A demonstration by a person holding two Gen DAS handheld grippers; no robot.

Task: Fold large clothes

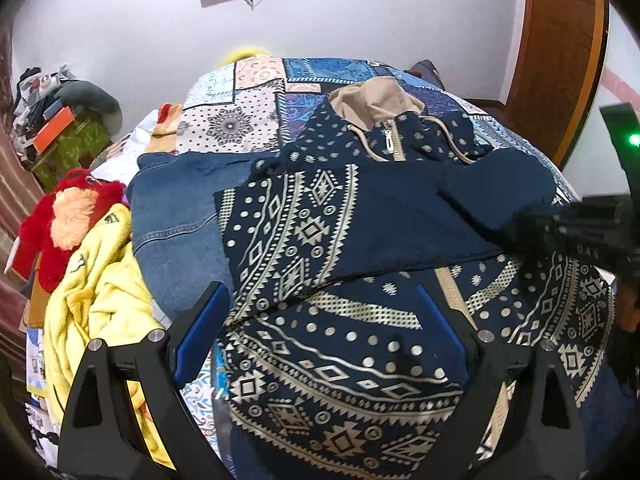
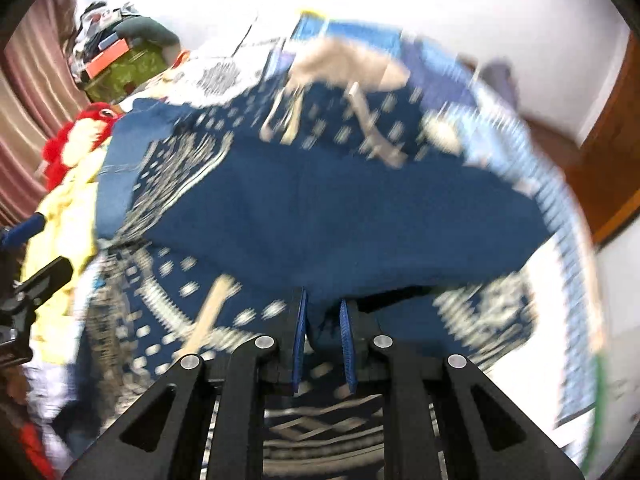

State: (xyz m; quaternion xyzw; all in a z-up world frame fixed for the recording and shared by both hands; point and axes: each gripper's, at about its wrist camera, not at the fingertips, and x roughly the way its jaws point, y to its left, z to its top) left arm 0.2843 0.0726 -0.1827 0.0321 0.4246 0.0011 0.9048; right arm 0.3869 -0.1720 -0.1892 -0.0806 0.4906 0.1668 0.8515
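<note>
A navy hoodie (image 1: 344, 360) with cream geometric print, a beige hood and a zip lies on the patterned bedspread (image 1: 256, 96). Its sleeves are folded across the chest, showing plain navy lining (image 1: 420, 224). My left gripper (image 1: 324, 320) is open and empty, jaws wide apart over the hoodie's lower left part. My right gripper (image 2: 324, 320) is nearly closed, pinching a fold of the navy sleeve fabric (image 2: 340, 216); that view is motion-blurred. The right gripper also shows blurred at the right edge of the left wrist view (image 1: 580, 220).
A denim garment (image 1: 176, 216) lies left of the hoodie. A yellow garment (image 1: 100, 312) and a red plush toy (image 1: 60, 216) lie at the bed's left side. A cluttered stand (image 1: 60, 132) is far left. A wooden door (image 1: 560, 60) is at right.
</note>
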